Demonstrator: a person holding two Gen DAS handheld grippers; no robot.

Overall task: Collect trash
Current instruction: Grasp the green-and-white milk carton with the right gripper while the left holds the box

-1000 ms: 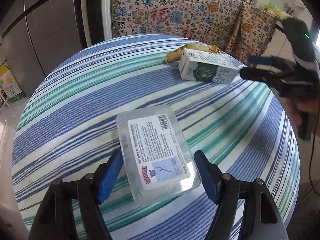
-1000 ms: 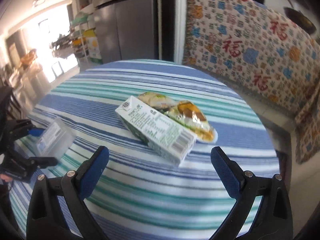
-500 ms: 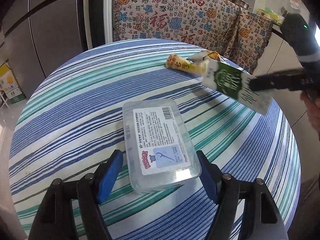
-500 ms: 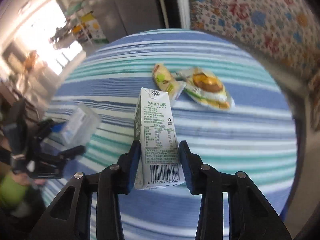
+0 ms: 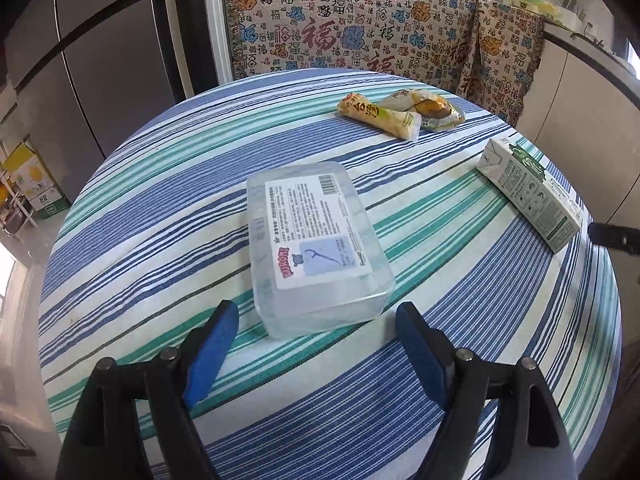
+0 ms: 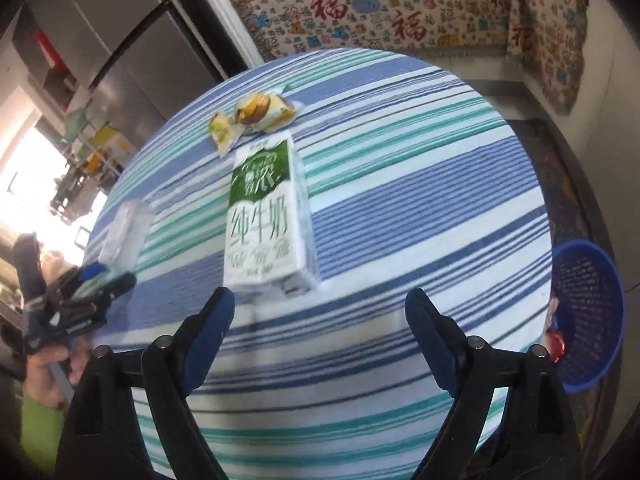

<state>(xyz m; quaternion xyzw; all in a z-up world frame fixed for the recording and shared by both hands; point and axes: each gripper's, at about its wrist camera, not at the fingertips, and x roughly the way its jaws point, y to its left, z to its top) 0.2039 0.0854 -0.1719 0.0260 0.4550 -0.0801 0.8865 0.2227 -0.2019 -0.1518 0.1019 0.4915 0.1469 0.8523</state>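
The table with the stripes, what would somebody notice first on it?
Probably the clear plastic box lying flat in the middle of the striped table, just ahead of the left gripper and its open jaws. Then the green and white milk carton, lying in front of the open right gripper, with two snack wrappers behind it. A blue basket sits beside the table.

Bright daylight, blown out at a window (image 6: 28,184) far left in right view. Glare on plastic box (image 5: 316,248). Left view sharp; right view motion-blurred, milk carton (image 6: 266,220) smeared. Fisheye bending, dark vignetted corners.
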